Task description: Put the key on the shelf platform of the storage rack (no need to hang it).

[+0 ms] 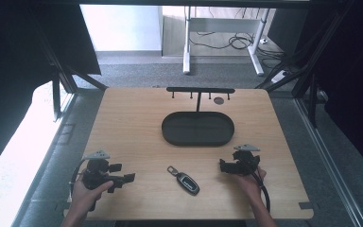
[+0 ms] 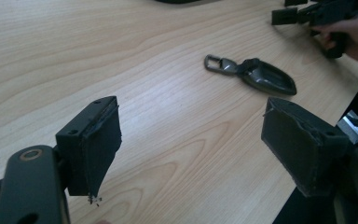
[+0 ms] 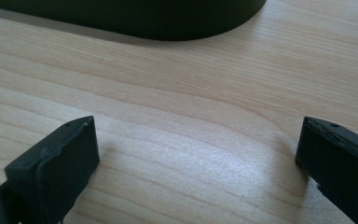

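**Two tools wait beside a car key**

A person holds one tool in each hand, low over the pale wooden counter (image 1: 137, 123). The left hand (image 1: 87, 189) wraps around the left black tool (image 1: 123, 179), which points across toward the middle of the counter. Its two flat black pads (image 2: 100, 149) stand wide apart with nothing between them. The right hand (image 1: 250, 182) grips the right black tool (image 1: 224, 166) from behind. This tool points toward the middle too, and its jaws are spread wide over bare wood, holding nothing.

The small dark car key with a shiny silver metal clip (image 1: 184, 180) lies flat on the counter between the two tools, touching neither. It is smooth, rounded and a bit pointed, like a little boat.

Farther back sits a black oval tray (image 1: 170, 135) with a low rim. A thin black post rises behind it with a straight bar (image 1: 201, 90) on top and small pegs hanging down. The wood has soft wavy lines.
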The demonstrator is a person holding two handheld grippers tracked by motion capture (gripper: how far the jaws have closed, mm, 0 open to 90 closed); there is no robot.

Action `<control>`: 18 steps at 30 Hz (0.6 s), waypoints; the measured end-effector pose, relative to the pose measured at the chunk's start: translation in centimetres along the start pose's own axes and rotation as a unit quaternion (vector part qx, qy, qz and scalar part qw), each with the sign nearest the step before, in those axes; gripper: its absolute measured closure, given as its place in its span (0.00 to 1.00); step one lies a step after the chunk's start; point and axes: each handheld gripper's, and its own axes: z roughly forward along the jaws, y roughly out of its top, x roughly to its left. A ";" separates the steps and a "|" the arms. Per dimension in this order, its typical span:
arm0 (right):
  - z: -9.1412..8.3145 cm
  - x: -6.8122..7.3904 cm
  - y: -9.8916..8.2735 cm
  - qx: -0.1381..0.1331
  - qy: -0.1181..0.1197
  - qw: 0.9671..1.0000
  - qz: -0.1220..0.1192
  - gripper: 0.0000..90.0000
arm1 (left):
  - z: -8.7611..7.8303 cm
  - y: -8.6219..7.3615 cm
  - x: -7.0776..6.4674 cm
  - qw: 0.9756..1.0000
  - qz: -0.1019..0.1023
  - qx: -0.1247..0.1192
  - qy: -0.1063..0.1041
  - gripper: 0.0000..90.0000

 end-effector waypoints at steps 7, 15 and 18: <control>-1.6 -0.1 0.0 0.013 0.006 1.000 -0.024 0.17 | -0.2 -0.2 0.0 1.000 -0.001 -0.001 0.019 0.22; -4.1 -0.5 0.6 -0.018 0.045 0.998 -0.048 0.27 | 0.0 -0.2 0.2 1.000 -0.004 0.002 0.021 0.22; -4.6 0.0 1.3 -0.022 0.068 0.996 -0.058 0.29 | 0.0 -0.2 0.3 1.000 -0.006 0.002 0.022 0.22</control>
